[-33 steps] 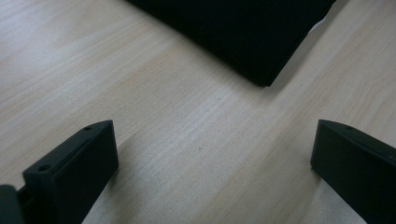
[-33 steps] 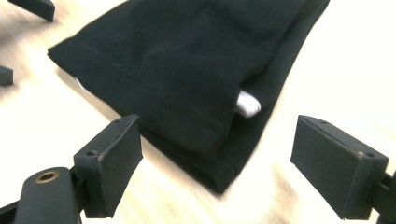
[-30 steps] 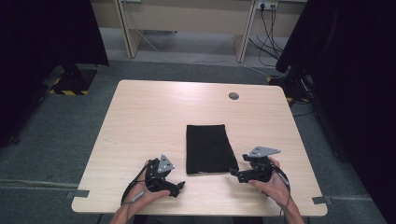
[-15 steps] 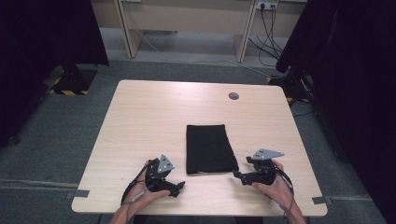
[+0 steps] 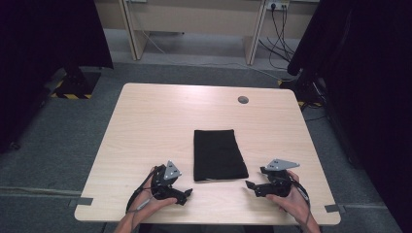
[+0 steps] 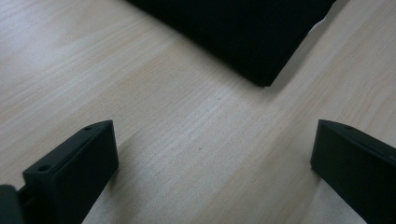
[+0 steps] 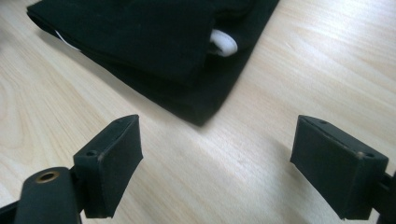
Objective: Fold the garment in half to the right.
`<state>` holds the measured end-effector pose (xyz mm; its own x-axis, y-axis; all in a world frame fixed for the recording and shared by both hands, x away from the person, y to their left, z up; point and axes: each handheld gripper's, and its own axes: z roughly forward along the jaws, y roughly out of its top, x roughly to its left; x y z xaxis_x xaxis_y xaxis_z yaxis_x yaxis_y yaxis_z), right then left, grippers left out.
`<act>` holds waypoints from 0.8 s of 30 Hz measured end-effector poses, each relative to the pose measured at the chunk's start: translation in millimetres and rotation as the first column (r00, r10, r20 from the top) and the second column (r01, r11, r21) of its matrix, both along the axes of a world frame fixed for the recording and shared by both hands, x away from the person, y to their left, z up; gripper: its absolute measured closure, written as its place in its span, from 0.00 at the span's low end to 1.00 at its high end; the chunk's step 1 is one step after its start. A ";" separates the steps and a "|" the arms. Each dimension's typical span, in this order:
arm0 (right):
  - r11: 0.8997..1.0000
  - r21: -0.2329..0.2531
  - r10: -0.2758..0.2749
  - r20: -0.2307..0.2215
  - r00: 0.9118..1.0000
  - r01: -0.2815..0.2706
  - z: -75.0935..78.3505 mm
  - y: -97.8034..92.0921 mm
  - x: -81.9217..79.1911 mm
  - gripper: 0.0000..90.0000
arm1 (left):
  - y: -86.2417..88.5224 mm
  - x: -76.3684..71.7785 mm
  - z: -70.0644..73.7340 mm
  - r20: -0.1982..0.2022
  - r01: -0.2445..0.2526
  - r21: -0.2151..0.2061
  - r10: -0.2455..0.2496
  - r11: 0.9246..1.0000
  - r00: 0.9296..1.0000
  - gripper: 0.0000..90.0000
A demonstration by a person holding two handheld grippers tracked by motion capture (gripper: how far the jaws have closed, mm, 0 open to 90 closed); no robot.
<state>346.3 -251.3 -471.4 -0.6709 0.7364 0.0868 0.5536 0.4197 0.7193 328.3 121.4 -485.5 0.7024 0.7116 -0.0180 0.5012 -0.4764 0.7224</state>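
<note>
Right gripper (image 5: 251, 187) has drawn back from folded black cloth (image 5: 217, 154); left gripper (image 5: 187, 195) unchanged; both jaws apart.

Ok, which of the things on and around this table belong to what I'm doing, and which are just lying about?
Part of the job:
- folded black cloth, lying flat on the table
- left tongs, open, near its near left corner
- right tongs, open, near its near right corner

Just lying about:
- round grey cap at the table's far side
- cables on the floor beyond
</note>
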 end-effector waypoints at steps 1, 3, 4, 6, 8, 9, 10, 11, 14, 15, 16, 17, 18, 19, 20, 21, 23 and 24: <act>1.000 -0.007 -0.003 -0.001 1.000 0.003 -0.7 -0.4 -0.7 0.19 | 0.0 0.0 0.0 0.000 0.000 0.000 0.000 1.000 1.000 0.00; 1.000 -0.022 -0.004 -0.002 1.000 0.004 -2.1 -1.1 -2.5 0.19 | 0.0 0.0 0.0 0.000 0.000 0.000 0.000 1.000 1.000 0.00; 1.000 -0.028 -0.005 -0.001 1.000 0.005 -2.6 -1.4 -3.4 0.19 | 0.0 0.0 0.0 0.000 0.000 0.000 0.000 1.000 1.000 0.00; 0.999 -0.037 -0.006 0.002 1.000 0.007 -3.5 -2.0 -5.5 0.19 | 0.0 0.0 0.0 0.000 0.000 0.000 0.000 1.000 1.000 0.00; 0.999 -0.046 -0.006 0.003 1.000 0.006 -3.9 -2.3 -6.8 0.18 | 0.0 0.0 0.0 0.000 0.000 0.000 0.000 1.000 1.000 0.00; 0.998 -0.062 -0.007 0.015 1.000 0.008 -4.7 -2.7 -9.6 0.18 | 0.0 0.0 0.0 0.000 0.000 0.000 0.000 1.000 1.000 0.00; 0.998 -0.067 -0.006 0.015 1.000 0.007 -4.6 -2.9 -10.9 0.18 | 0.0 0.0 0.0 0.000 0.000 0.000 0.000 1.000 1.000 0.00; 0.997 -0.073 -0.008 0.013 1.000 0.009 -4.2 -3.1 -12.4 0.18 | 0.0 0.0 0.0 0.000 0.000 0.000 0.000 1.000 1.000 0.00; 0.995 -0.092 -0.020 0.024 1.000 0.023 -4.7 -4.3 -16.9 0.17 | 0.0 -0.1 0.0 0.000 0.000 0.000 0.000 1.000 1.000 0.00; 0.996 -0.091 -0.023 0.026 0.999 0.025 -5.3 -4.9 -18.3 0.16 | 0.0 -0.1 0.0 0.000 0.000 0.000 0.000 1.000 1.000 0.00; 0.996 -0.090 -0.026 0.027 0.999 0.029 -5.5 -5.8 -19.9 0.16 | 0.0 0.0 0.0 0.000 0.000 0.000 0.000 1.000 1.000 0.00; 0.996 -0.088 -0.031 0.030 0.999 0.033 -5.8 -6.8 -21.3 0.16 | 0.0 -0.1 0.0 0.000 0.000 0.000 0.000 1.000 1.000 0.00; 0.996 -0.088 -0.031 0.030 0.999 0.033 -5.8 -6.8 -21.3 0.16 | 0.0 -0.1 0.0 0.000 0.000 0.000 0.000 1.000 1.000 0.00; 0.995 -0.085 -0.042 0.034 0.999 0.044 -6.2 -9.4 -25.0 0.16 | 0.0 -1.2 0.0 0.001 -0.006 0.001 0.006 1.000 1.000 0.00; 0.996 -0.081 -0.044 0.038 0.998 0.047 -6.6 -10.2 -26.4 0.16 | 0.0 -1.2 0.0 0.001 -0.006 0.001 0.006 1.000 1.000 0.00; 0.996 -0.077 -0.045 0.043 0.998 0.048 -7.2 -11.5 -28.7 0.16 | 0.1 -3.4 0.1 0.000 -0.007 0.001 0.007 1.000 1.000 0.00; 0.996 -0.073 -0.045 0.045 0.998 0.048 -7.6 -14.4 -33.4 0.16 | 0.6 -5.5 0.1 0.000 -0.002 0.001 0.002 1.000 1.000 0.00; 0.996 -0.074 -0.047 0.045 0.998 0.051 -7.5 -15.9 -35.6 0.16 | 0.7 -6.5 0.1 -0.001 -0.004 0.001 0.004 1.000 1.000 0.00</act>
